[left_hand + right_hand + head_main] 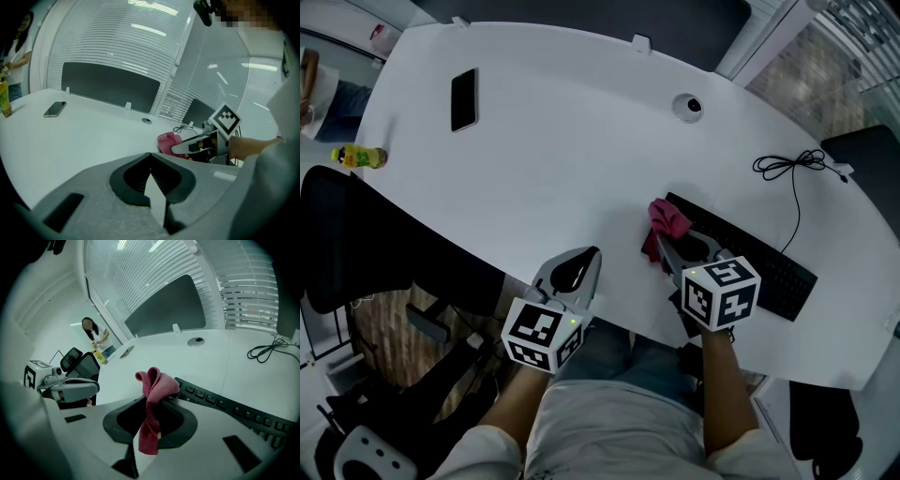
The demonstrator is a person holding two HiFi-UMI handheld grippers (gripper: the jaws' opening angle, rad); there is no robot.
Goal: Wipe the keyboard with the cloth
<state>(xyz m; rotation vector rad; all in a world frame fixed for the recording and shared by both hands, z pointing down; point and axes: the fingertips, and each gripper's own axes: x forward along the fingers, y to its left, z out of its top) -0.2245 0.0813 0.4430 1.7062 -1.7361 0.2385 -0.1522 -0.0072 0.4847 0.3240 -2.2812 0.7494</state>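
A pink-red cloth (666, 225) (153, 394) (168, 142) is pinched in my right gripper (667, 246) (151, 405), which is shut on it; one fold stands up, an end hangs down between the jaws. The cloth is at the left end of a black keyboard (750, 258) (225, 405) that lies slantwise on the white desk (581, 159). My left gripper (581, 267) (150, 154) is shut with nothing in it, held over the desk's near edge, left of the cloth.
A black phone (464, 98) (55, 108) lies at the far left of the desk. A yellow bottle (358, 157) stands at the left edge. A black cable (792, 169) and a round desk grommet (688, 107) lie beyond the keyboard. A black chair (356, 244) is on the left.
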